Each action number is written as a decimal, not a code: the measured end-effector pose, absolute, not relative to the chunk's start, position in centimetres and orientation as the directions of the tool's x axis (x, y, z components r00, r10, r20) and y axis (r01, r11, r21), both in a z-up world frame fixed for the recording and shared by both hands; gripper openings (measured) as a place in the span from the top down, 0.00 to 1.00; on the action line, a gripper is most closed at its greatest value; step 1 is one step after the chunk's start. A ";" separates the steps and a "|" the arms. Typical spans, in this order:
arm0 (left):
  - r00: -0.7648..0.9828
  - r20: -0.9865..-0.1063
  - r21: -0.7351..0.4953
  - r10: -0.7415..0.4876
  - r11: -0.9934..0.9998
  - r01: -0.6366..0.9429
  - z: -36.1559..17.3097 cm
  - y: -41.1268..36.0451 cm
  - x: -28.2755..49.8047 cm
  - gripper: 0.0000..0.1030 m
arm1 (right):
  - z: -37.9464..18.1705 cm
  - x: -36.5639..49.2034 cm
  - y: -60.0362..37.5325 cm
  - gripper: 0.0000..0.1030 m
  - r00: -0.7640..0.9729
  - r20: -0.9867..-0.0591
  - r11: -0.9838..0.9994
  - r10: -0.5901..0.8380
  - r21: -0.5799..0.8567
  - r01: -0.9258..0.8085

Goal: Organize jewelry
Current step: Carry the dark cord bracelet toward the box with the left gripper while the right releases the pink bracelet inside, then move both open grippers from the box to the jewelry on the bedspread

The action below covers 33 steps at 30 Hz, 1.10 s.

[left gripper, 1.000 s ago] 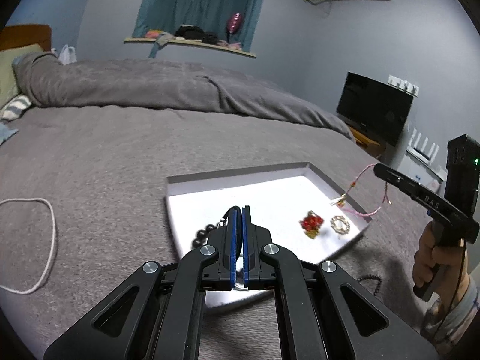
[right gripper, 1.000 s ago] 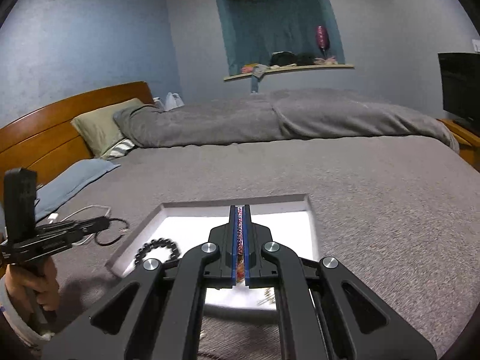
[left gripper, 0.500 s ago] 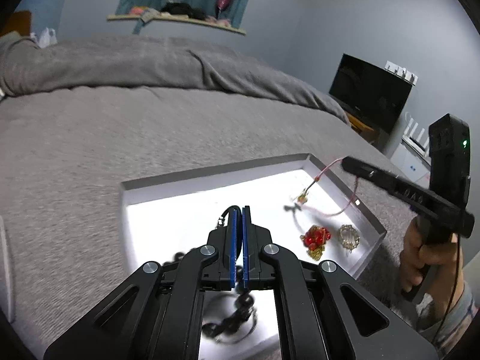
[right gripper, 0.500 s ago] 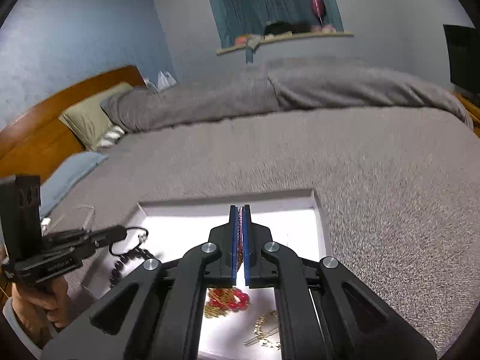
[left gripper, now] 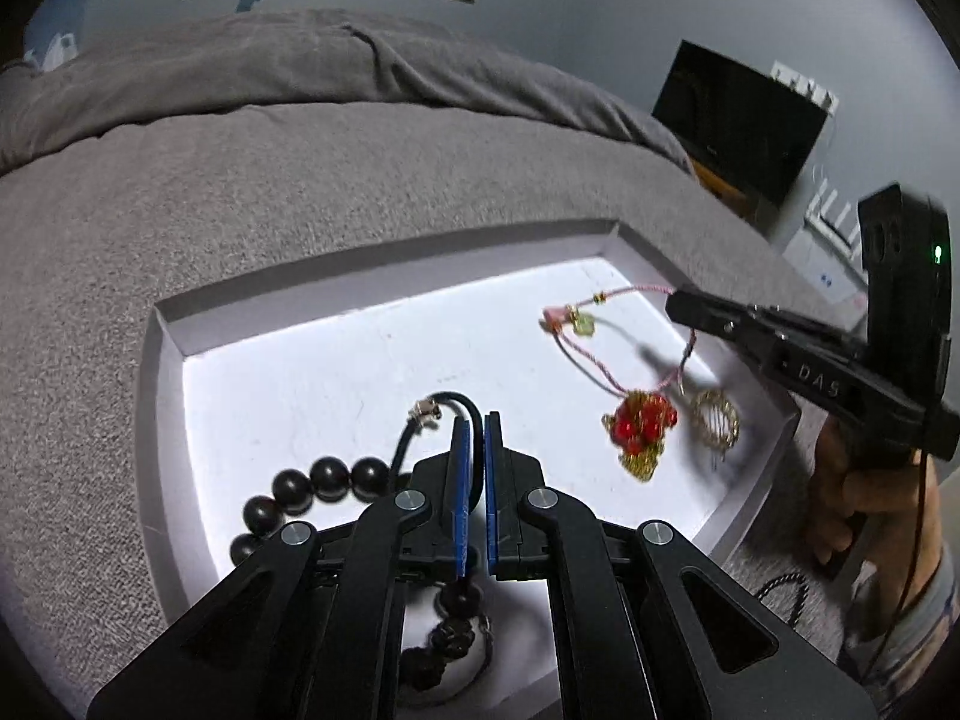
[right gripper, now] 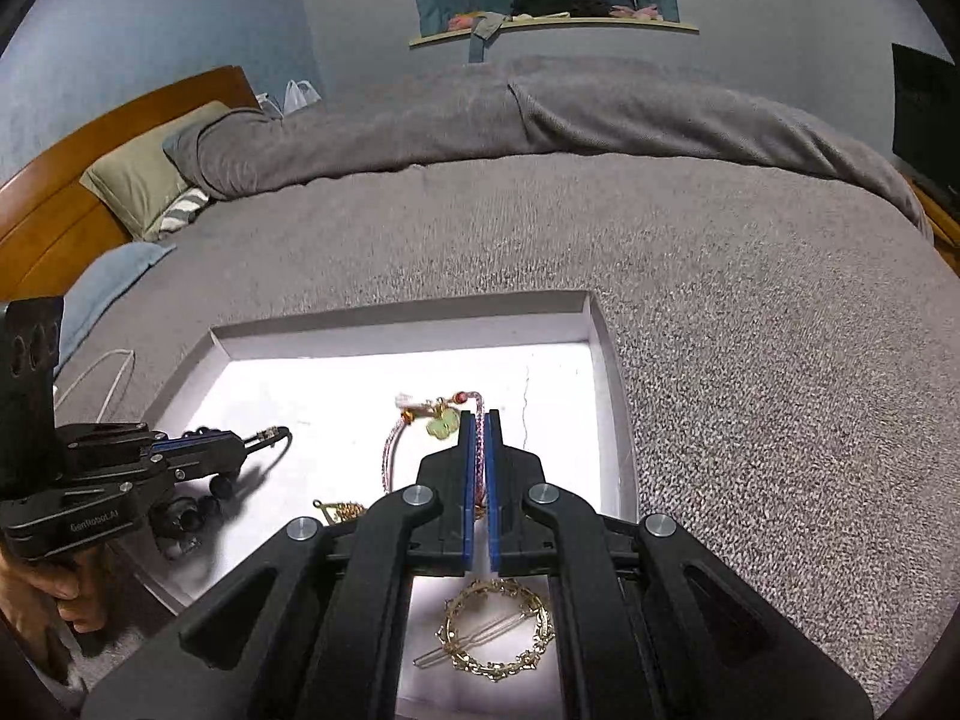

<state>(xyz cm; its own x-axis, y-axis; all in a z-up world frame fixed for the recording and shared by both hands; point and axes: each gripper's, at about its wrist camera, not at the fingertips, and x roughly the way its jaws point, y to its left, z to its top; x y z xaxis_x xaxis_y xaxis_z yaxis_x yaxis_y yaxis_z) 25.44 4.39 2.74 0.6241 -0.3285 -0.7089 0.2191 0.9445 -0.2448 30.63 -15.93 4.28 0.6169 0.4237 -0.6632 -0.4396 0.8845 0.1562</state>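
A shallow white tray (left gripper: 372, 294) lies on the grey bed. My left gripper (left gripper: 475, 420) is shut on the black cord of a black bead bracelet (left gripper: 312, 486), low over the tray's near left part. My right gripper (right gripper: 478, 417) is shut on a pink cord bracelet (right gripper: 390, 450) with a green charm (right gripper: 443, 425); in the left wrist view it (left gripper: 678, 303) hangs the cord (left gripper: 576, 354) over the tray's right part. A red and gold piece (left gripper: 641, 427) and a gold round hairpin (left gripper: 715, 420) lie in the tray.
The tray (right gripper: 594, 324) sits on a grey blanket (right gripper: 720, 360). A white cable (right gripper: 114, 372) lies on the bed to the tray's left. A black cord (left gripper: 780, 588) lies beside the tray's near right corner. A TV (left gripper: 738, 120) stands past the bed's right side.
Both grippers moved down and in over the tray. The black bead bracelet and the pink cord bracelet came down with them to the tray floor.
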 end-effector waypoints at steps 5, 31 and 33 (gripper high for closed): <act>0.621 -0.714 -0.236 -0.323 0.946 0.222 2.4 4.3 25.3 0.77 | 3.7 30.8 -16.0 0.97 0.608 -0.673 0.884 0.422 0.158 -0.439; 0.727 -0.618 -0.199 -0.299 0.954 0.223 4.8 6.3 17.8 0.23 | 5.8 24.1 -19.6 0.44 0.716 -0.572 0.905 0.399 0.118 -0.410; 0.735 -0.609 -0.196 -0.298 0.954 0.225 5.1 6.2 16.8 0.23 | 5.9 22.7 -20.0 0.41 0.720 -0.564 0.903 0.404 0.118 -0.414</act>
